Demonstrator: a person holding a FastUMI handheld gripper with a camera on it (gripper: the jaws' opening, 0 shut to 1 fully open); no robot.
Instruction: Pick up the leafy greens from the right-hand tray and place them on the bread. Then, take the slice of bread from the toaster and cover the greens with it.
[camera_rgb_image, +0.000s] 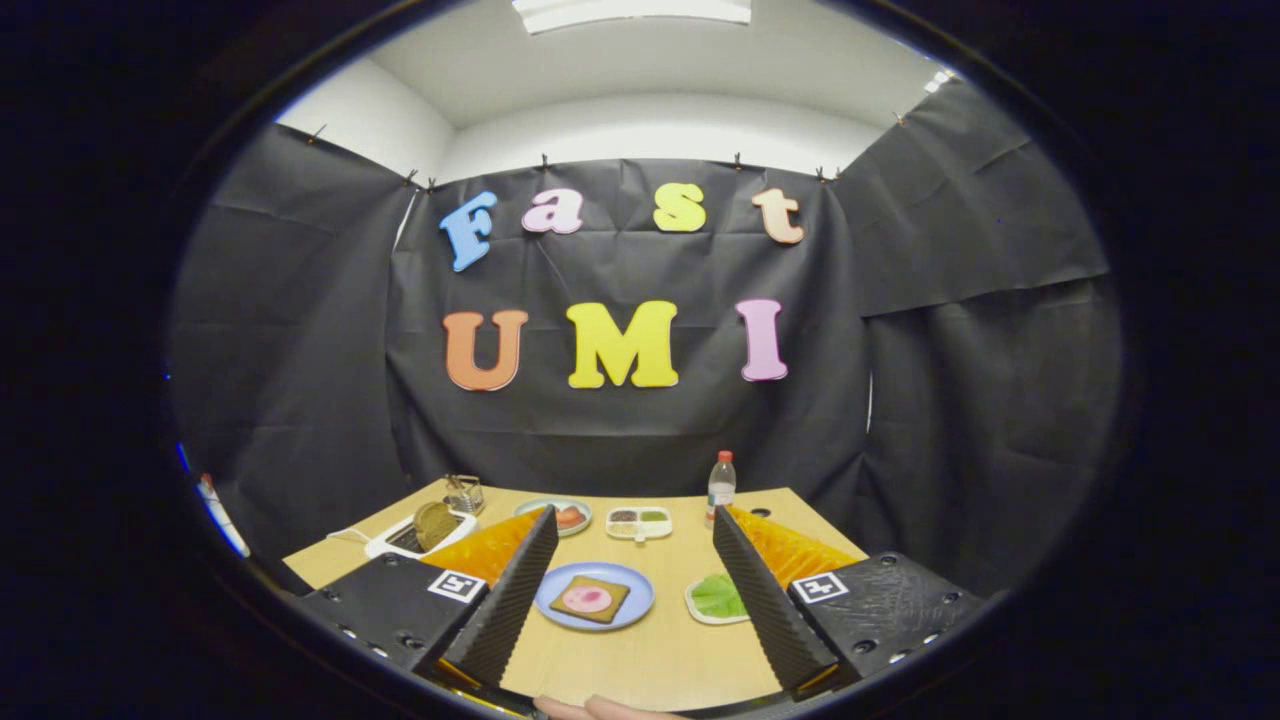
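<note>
A blue plate (630, 612) lies on the wooden table between my two fingers, carrying a brown slice of bread (590, 599) topped with a pink round of meat. To its right, close by the right finger, a small white tray (694, 604) holds the leafy greens (720, 595). Beyond the left finger, a white toaster (420, 536) stands at the table's left with a brown bread slice (434, 523) sticking up from it. My gripper (635, 525) hovers above the table's near side, open wide, with nothing between its fingers.
Along the back of the table stand a wire rack (465, 492), a plate with red food (565, 516), a white divided dish (638, 522) and a clear bottle with a red cap (721, 486). A person's fingertips (590, 708) show at the near table edge.
</note>
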